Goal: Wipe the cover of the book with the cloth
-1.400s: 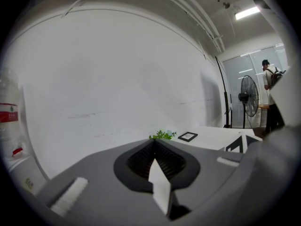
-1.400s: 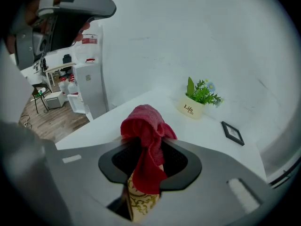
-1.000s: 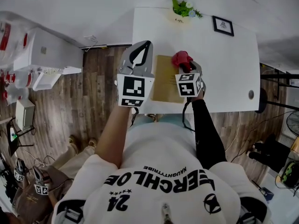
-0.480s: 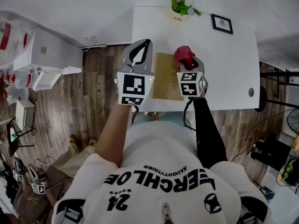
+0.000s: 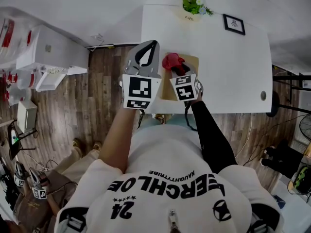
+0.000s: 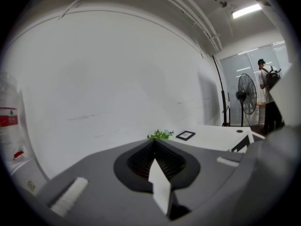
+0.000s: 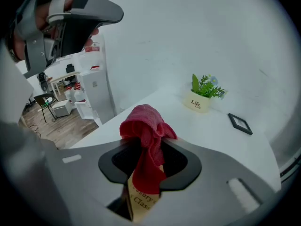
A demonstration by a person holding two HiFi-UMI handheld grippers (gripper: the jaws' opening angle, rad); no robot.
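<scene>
The grey left tool (image 5: 154, 43) hangs raised over the table's left edge, its jaws together on nothing. Just right of it, the right tool (image 5: 177, 71) is clamped on a bunched red terry cloth (image 5: 172, 61) over the left part of the flat tan-covered book (image 5: 192, 62), which lies near the left front of the white table (image 5: 233, 57). The cloth looks soft, limp and light, so a pinch high on the bunch suits it. The stiff, light book may slide, and bracing its near left corner would likely help.
</scene>
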